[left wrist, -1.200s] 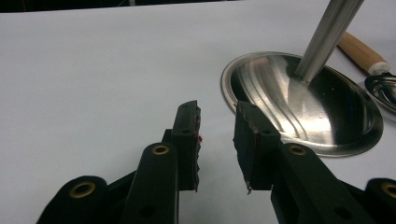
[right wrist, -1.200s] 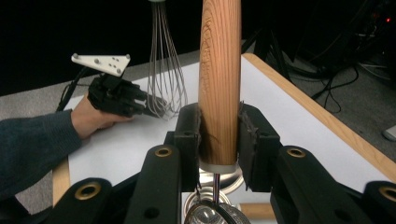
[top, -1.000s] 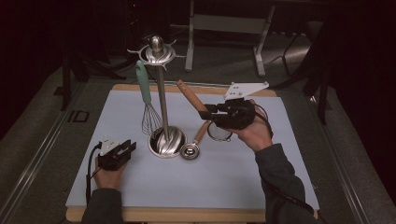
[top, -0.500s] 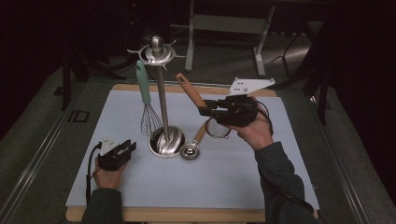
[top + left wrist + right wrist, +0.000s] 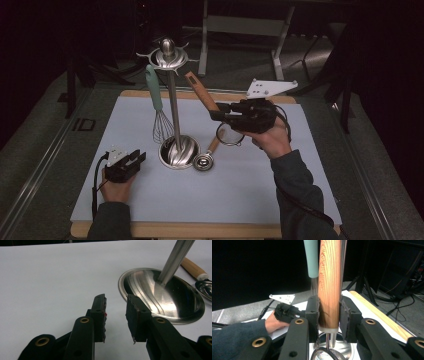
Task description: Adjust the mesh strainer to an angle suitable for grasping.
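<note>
We see the right gripper [image 5: 216, 116] raised above the tabletop [image 5: 250, 200], its 2 jaws clenched on the wooden handle of a strainer [image 5: 202, 95]. In the right gripper view the strainer [image 5: 329, 285] stands between the pads, its handle pressed on both sides, the pads gripping low on the wood, just above the pale collar where the metal stem leaves it. In the high view the handle tilts up and away toward the top of the stand [image 5: 170, 90], while the mesh bowl hangs just below the hand, clear of the mat [image 5: 100, 130].

The stand is a steel pole on a round shiny base, topped with a ring of hooks. A whisk [image 5: 157, 110] with a teal handle hangs from 1 hook, just beside the pole. In the right gripper view the whisk [image 5: 311, 257] shows just next to the wooden handle. A spoon [image 5: 205, 159] with a wooden handle lies on the mat, its bowl just beside the stand's base.

The left gripper [image 5: 136, 157] rests low on the mat, near the base on its left. Its jaws are released, with nothing between them, and have just been spreading a little wider. In the left gripper view the left gripper [image 5: 116, 312] points at the rim of the base [image 5: 160, 295], apart from it, with the spoon [image 5: 200, 280] beyond.
</note>
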The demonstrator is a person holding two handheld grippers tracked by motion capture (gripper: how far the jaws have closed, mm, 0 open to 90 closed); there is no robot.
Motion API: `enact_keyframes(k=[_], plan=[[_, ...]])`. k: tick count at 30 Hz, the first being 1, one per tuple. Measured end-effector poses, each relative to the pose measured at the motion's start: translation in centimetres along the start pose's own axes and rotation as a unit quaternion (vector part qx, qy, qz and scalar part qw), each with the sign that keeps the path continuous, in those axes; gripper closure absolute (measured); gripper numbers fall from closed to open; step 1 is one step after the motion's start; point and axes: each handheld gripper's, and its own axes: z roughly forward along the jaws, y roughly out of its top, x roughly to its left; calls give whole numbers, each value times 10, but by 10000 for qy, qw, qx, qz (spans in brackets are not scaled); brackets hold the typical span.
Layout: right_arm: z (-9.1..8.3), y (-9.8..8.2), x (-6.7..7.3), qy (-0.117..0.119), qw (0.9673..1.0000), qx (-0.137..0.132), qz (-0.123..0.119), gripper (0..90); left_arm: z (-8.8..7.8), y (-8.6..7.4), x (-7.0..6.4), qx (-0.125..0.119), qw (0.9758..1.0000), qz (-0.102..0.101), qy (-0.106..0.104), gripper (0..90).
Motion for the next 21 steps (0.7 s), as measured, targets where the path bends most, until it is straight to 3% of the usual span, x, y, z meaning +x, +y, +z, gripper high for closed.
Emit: enact_keyframes(k=[21], plan=[[0, 13, 8, 94, 9997, -165, -132, 709, 0, 0, 0, -1, 10000, -1, -5, 685]])
